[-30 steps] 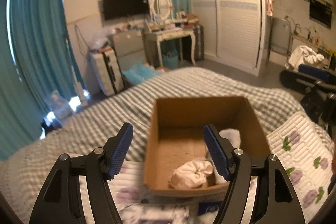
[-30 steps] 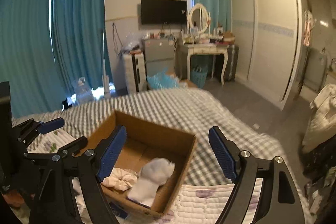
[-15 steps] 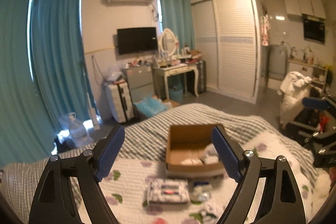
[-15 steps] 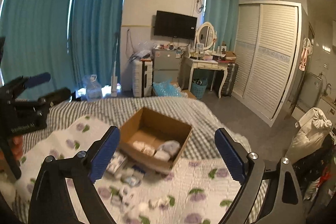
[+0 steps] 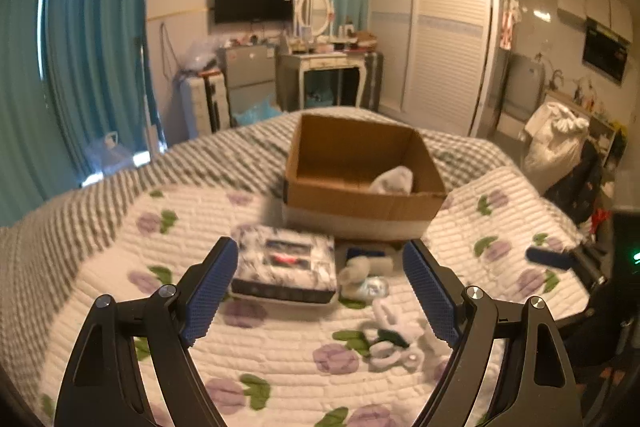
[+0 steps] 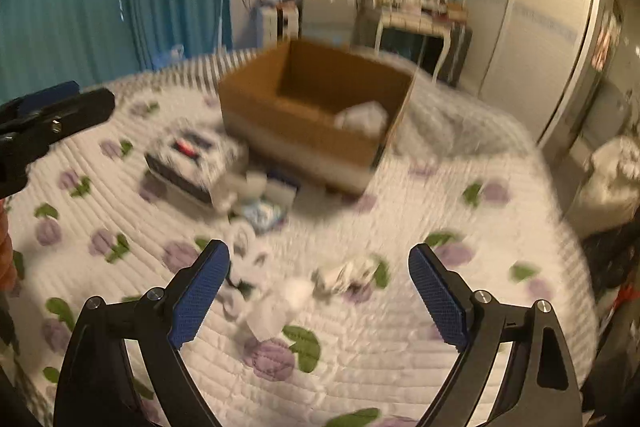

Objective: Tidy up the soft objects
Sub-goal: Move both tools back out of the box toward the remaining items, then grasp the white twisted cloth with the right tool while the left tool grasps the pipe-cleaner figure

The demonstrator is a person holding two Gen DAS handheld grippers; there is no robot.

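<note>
An open cardboard box stands on the bed with a white cloth inside. In front of it lie a patterned flat box and several small soft items: a white and green one, white socks and a small bundle. My left gripper is open and empty above the quilt, near the patterned box. My right gripper is open and empty above the white socks. The right view is blurred.
The bed has a white quilt with purple flowers over a grey checked sheet. The left gripper shows at the left of the right wrist view. Beyond the bed are teal curtains, a dressing table and a wardrobe.
Both grippers pulled back from the cardboard box, rose, then came down toward the quilt in front of it. Both stayed open and empty.
</note>
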